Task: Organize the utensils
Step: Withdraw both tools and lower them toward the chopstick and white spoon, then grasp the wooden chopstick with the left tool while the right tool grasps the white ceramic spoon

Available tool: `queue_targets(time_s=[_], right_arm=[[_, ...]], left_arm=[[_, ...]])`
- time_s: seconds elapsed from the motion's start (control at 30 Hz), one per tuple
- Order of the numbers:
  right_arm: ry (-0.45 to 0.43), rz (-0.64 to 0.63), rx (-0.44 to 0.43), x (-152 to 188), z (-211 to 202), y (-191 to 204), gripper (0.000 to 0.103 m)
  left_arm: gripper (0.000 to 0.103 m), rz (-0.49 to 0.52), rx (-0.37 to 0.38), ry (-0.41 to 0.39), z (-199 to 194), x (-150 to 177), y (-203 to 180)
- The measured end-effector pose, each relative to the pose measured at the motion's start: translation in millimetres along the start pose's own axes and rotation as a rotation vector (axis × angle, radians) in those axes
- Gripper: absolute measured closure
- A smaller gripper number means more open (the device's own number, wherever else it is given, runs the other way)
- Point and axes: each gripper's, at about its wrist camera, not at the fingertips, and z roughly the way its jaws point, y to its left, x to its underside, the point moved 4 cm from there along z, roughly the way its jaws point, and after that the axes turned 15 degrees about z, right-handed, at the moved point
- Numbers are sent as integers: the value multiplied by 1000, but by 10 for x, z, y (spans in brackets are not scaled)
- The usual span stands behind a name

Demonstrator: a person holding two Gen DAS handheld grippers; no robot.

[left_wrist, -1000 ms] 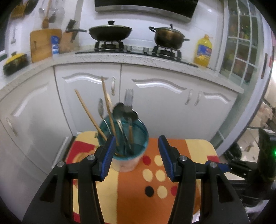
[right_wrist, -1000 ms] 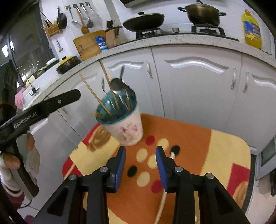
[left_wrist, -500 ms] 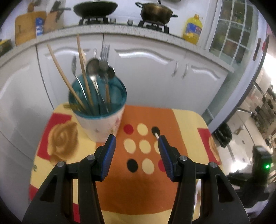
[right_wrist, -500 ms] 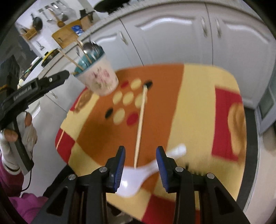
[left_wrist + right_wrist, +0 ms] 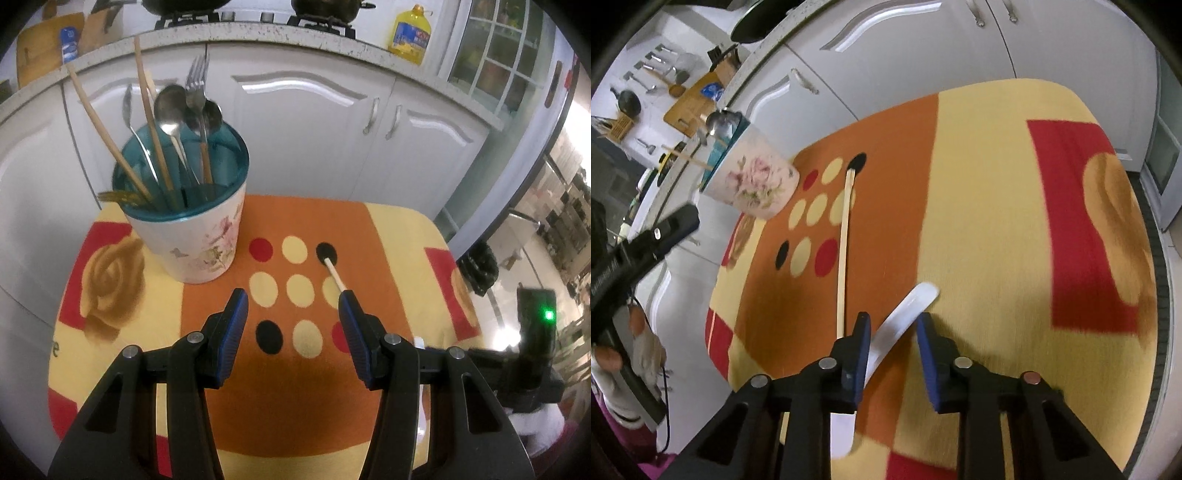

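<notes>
A floral utensil cup (image 5: 199, 240) with a teal inside stands at the back left of the table, filled with chopsticks, spoons and a fork. One loose chopstick (image 5: 843, 251) lies on the patterned cloth, and a white plastic spoon (image 5: 912, 302) lies beside it near the front edge. My right gripper (image 5: 893, 321) is low over the spoon with the handle between its jaws; they are closing, with a gap still showing on the right side. My left gripper (image 5: 293, 306) hovers open over the dotted part of the cloth, nothing between its fingers, and the chopstick's (image 5: 334, 273) tip reaches its right finger.
The small table (image 5: 997, 166) has a yellow, orange and red cloth and stands against white kitchen cabinets (image 5: 314, 122). A counter above them carries a stove, pots and a yellow oil bottle (image 5: 410, 35). A person's gloved hand (image 5: 646, 350) holds the left gripper at the table's left side.
Both grippers have come down toward the table. The right one swung from facing the cup to sit over the white spoon, and its jaws have narrowed. The left one's opening is unchanged.
</notes>
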Motion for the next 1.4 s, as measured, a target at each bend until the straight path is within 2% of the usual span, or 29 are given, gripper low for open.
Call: queue_targets(time_s=[0.07,0.17,0.3,0.43,0.5,0.57,0.6,0.8,0.83,0.97,1.1,1.17,1.2,1.27,1.3,1.4], right_arm=[[-13,-37,8,-46,9,37,96],[-18,-74,4,-84,-2,74,100],[-20,-70,-14,-112,-18,37,101],[-4,-5,-70,-122,-50,-36,101],[31,27,-97,-93,-48,-58,97],[57,32,-113,-41,-26,-64,83],[66,32,-113,-20,2,-67,81],[79,49,-212,-51,192,6,82],[77,37,-214,-54,213,27,86],[65,-25,-199,-41,215,98,86],[47,-25,-214,-42,104,72,87],[28,-20,-229,-62,18,55,87],[16,-16,-235,-73,-28,42,88],[4,-7,-236,-94,-76,11,88],[-2,-2,-236,-101,-98,-4,88],[-11,-1,-233,-112,-133,-19,88]], left_arm=[[52,-7,9,16,71,-3,-11],[53,-23,30,45,208,-27,-44],[53,-49,68,89,431,-81,-111],[53,-62,86,127,599,-126,-174],[53,-69,88,138,655,-139,-183],[53,-71,84,150,705,-141,-185],[53,-73,84,159,744,-147,-183],[53,-87,86,209,932,-171,-196],[53,-82,80,215,963,-183,-201],[53,-72,64,234,1079,-228,-230],[53,-59,75,255,1235,-282,-319],[58,-46,75,276,1335,-286,-367],[69,-42,83,296,1405,-277,-390],[80,-28,55,274,1442,-306,-397],[92,-24,60,286,1478,-301,-399],[96,-11,79,265,1491,-290,-386]])
